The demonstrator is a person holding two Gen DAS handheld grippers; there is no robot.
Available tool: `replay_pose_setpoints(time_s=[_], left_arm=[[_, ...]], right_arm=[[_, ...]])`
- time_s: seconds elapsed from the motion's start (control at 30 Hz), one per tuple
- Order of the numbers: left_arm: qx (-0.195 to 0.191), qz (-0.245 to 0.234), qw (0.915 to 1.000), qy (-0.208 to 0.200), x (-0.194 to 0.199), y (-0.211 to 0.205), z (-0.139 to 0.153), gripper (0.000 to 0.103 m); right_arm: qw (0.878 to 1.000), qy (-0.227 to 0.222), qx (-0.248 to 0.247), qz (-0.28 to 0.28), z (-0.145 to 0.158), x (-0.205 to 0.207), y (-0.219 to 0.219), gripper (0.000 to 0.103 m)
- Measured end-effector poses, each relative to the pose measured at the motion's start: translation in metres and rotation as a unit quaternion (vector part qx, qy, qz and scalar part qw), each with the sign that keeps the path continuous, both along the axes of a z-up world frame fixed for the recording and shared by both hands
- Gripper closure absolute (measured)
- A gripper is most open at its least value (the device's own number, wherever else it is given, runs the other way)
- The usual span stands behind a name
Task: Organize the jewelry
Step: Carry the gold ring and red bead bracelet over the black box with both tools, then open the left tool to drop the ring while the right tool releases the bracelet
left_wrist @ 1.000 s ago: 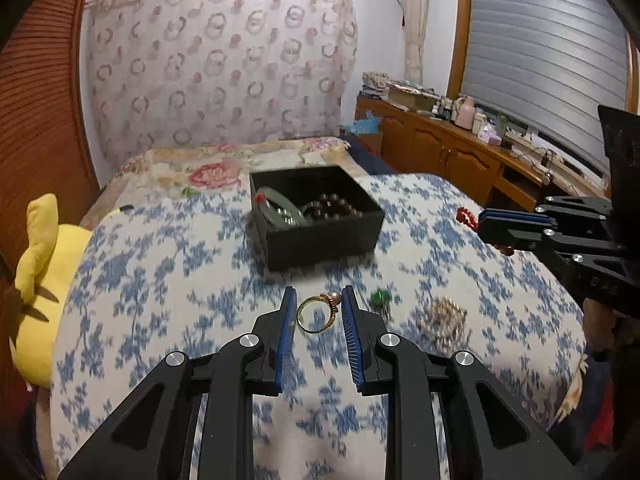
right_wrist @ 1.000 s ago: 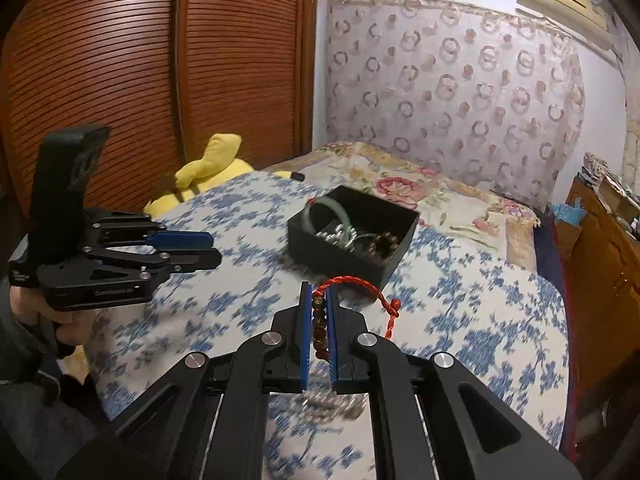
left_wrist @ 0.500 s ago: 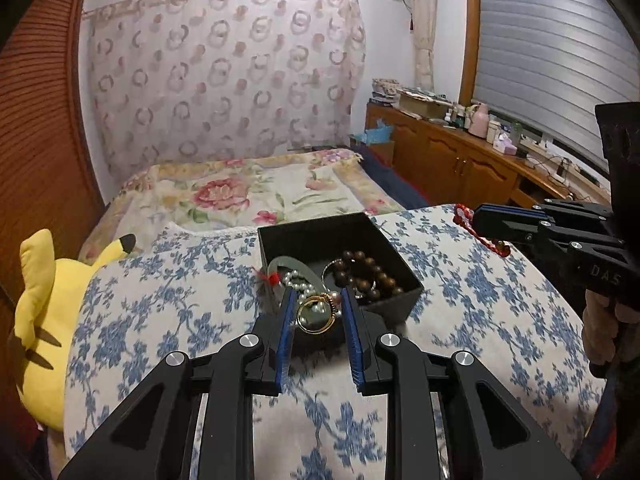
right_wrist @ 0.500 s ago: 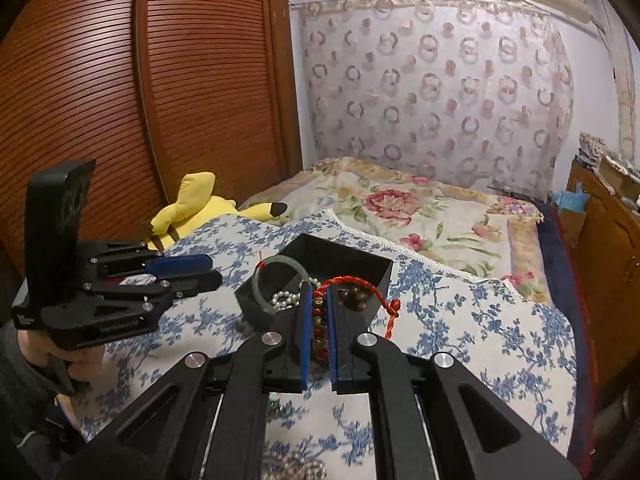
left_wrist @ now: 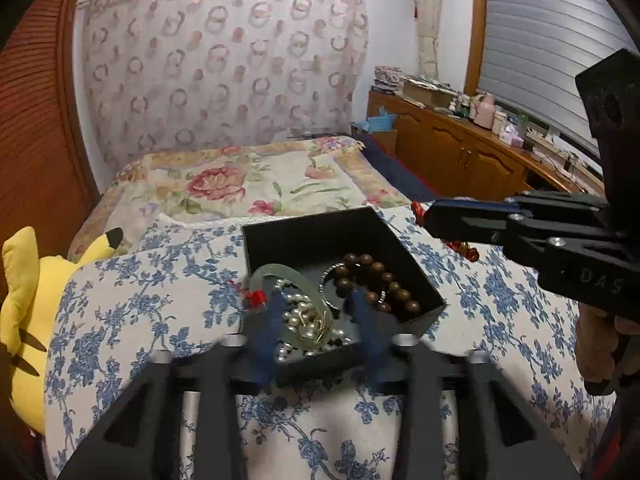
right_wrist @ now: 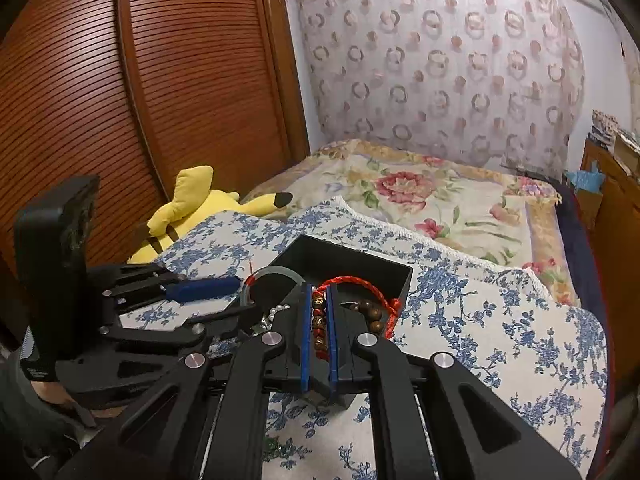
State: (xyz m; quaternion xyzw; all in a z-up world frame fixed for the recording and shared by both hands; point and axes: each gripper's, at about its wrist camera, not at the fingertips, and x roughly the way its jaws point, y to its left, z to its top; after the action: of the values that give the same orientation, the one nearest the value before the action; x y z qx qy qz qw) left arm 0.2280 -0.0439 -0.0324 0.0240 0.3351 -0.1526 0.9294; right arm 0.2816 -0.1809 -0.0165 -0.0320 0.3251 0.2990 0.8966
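A black jewelry box (left_wrist: pixel 304 228) stands on the blue-flowered cloth and holds a green bangle (left_wrist: pixel 272 270), pearls (left_wrist: pixel 298 318), brown wooden beads (left_wrist: pixel 376 276) and a gold ring (left_wrist: pixel 318 326). My left gripper (left_wrist: pixel 318 328) is open just over the box's near part, its blue pads blurred. My right gripper (right_wrist: pixel 319 320) is shut on a red cord bracelet (right_wrist: pixel 352 284) with brown beads, over the box (right_wrist: pixel 360 262). It shows at the box's right edge in the left wrist view (left_wrist: pixel 424 214).
A yellow plush toy (left_wrist: pixel 28 300) lies at the cloth's left edge. A floral bedspread (left_wrist: pixel 240 184) lies behind the box. A wooden sideboard (left_wrist: pixel 460 152) with clutter stands at the right, and a slatted wooden wardrobe (right_wrist: pixel 160 80) at the left.
My left gripper has opened over the box and the gold ring now lies inside among the pearls. My right gripper has moved forward with the red bracelet to above the box.
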Motion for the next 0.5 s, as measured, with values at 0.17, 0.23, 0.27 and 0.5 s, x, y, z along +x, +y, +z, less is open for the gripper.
replay_pose_setpoints(time_s=[0.17,0.23,0.27,0.5], left_arm=[[-0.005,0.008,0.9999,-0.004,-0.005,0.011,0.002,0.053],[-0.011,0.014,0.9998,-0.007,-0.009,0.018,0.004,0.048],[-0.013,0.016,0.9998,-0.008,-0.012,0.02,0.005,0.047],[-0.016,0.023,0.9995,-0.012,-0.028,0.039,0.007,0.039]], right_arm=[[1.0,0.016,0.0,-0.001,-0.008,0.012,0.006,0.095],[1.0,0.021,-0.002,0.0,-0.011,0.015,0.01,0.095],[1.0,0.022,-0.004,0.001,-0.013,0.016,0.012,0.095],[0.999,0.031,-0.011,-0.004,-0.023,0.02,0.023,0.094]])
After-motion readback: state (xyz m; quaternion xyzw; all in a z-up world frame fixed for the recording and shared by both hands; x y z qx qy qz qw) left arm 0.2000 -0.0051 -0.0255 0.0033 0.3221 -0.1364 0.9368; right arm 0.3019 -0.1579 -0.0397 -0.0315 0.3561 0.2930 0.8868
